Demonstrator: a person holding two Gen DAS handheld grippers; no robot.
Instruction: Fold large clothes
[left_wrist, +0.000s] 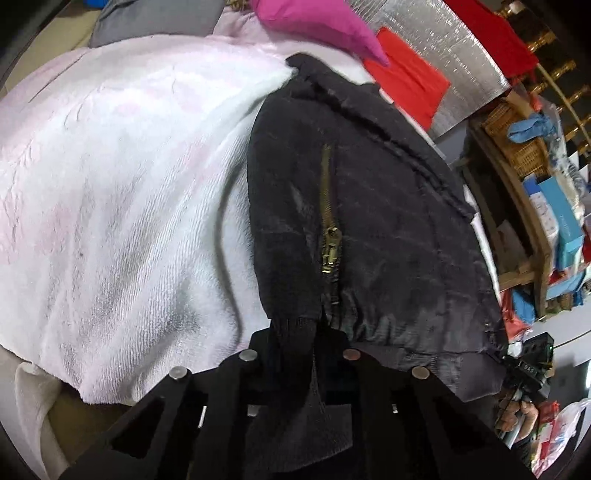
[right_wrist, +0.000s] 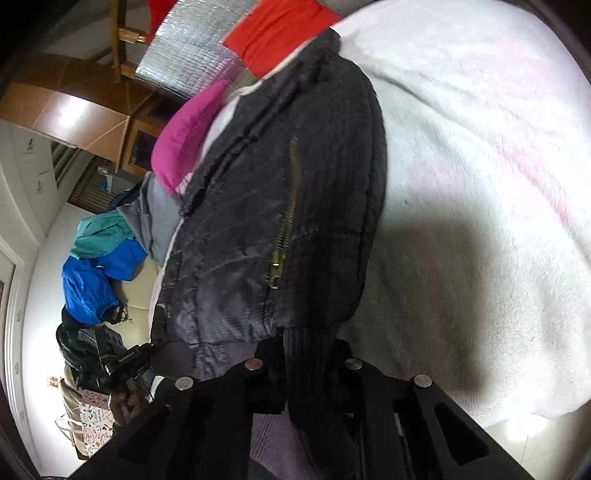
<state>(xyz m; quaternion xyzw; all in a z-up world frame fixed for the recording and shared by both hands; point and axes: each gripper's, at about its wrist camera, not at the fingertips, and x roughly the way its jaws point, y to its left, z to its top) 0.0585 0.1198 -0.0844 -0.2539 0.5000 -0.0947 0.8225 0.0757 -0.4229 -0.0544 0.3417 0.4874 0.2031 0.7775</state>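
Nearest in the left wrist view, the left gripper (left_wrist: 301, 345) has its jaws pressed together on the ribbed knit hem of a black jacket (left_wrist: 369, 221), the dark rib running down between the two fingers. In the right wrist view the right gripper (right_wrist: 304, 350) pinches the same ribbed hem at another spot, with a strip of knit trailing between its fingers toward the camera. The jacket lies stretched away from both grippers over a white and pale pink fleece blanket (left_wrist: 129, 184), its hem near and its collar at the far end. A brass zipper (left_wrist: 328, 229) runs along the quilted shell, its pull toward the hem. Beyond the collar lie a magenta cloth (left_wrist: 317, 22) and a red cloth (left_wrist: 410, 81), and behind those a sheet of silver foil matting (left_wrist: 450, 40). Far left in the right wrist view, a blue and teal garment (right_wrist: 96, 266) lies on the pale floor.
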